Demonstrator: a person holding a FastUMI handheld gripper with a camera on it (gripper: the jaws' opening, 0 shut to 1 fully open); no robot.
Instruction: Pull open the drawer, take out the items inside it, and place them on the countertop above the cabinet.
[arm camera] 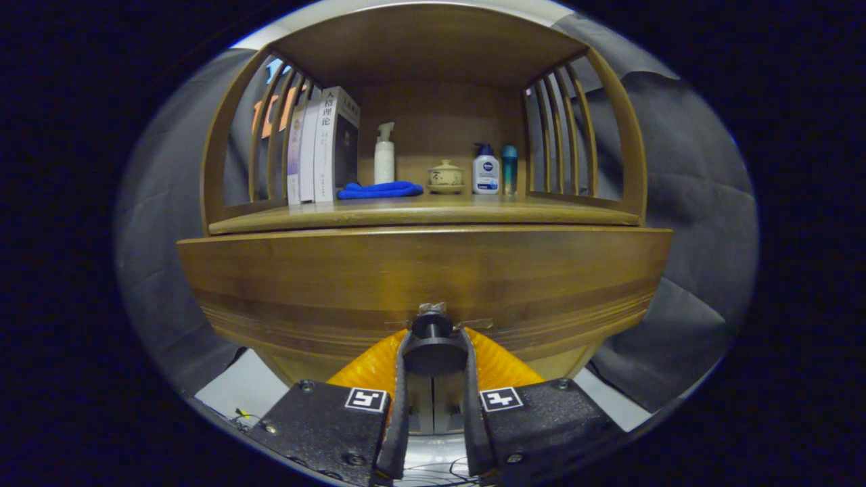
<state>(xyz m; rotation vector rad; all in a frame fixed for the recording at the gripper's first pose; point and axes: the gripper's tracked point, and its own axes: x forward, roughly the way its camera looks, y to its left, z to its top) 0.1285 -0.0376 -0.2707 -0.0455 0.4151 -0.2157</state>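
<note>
A wooden cabinet's drawer front (426, 277) spans the view just ahead of me. Its dark round knob (431, 341) sits between my fingers, and my gripper (433, 355) is shut on it, both fingers pressing its sides. The drawer's inside is hidden. Above the drawer lies the wooden countertop (419, 213), under an open shelf frame with slatted sides.
On the countertop stand several books (325, 145) at the left, a folded blue cloth (380, 190), a white spray bottle (384, 155), a small lidded ceramic pot (446, 176), a white pump bottle (485, 170) and a teal bottle (509, 169). The countertop's front strip is bare.
</note>
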